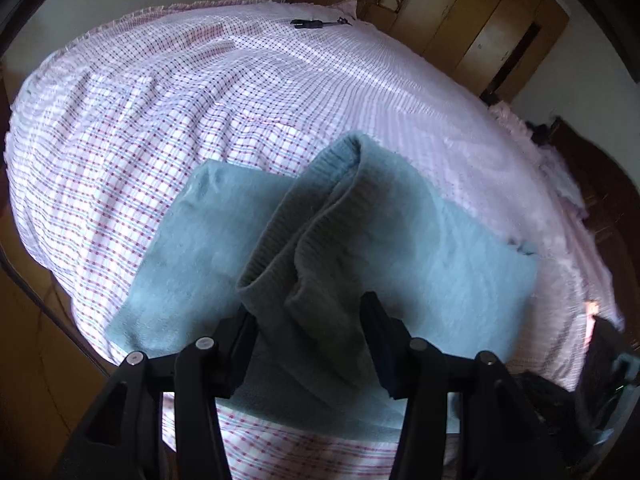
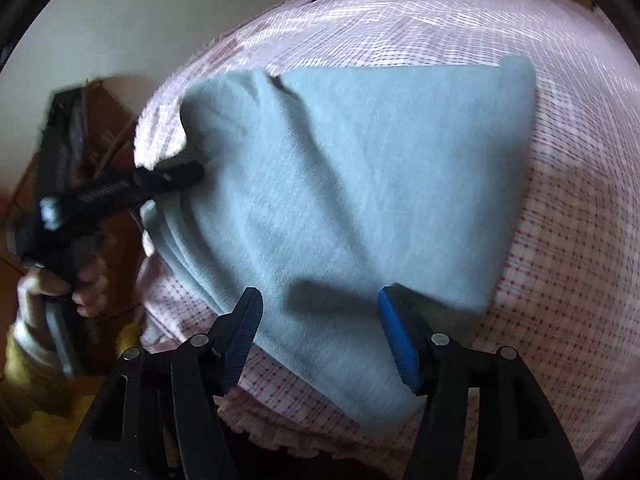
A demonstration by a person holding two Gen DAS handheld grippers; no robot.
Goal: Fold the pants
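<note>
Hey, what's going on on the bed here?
A person is folding light blue pants on a bed with a checked sheet, using a handheld gripper in each hand. The pants already lie folded into a compact stack. The left gripper has the ribbed cuffs between its fingers. The right gripper stands open over the near edge of the stack, not clamping it.

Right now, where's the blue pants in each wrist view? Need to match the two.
Left wrist: blue pants lower centre, ribbed cuffs running up from between the left gripper fingers.
Right wrist: pants fill the centre, near edge between the right gripper fingers; left gripper at their left edge.
Shared landmark: the pink checked bedsheet under the pants.
</note>
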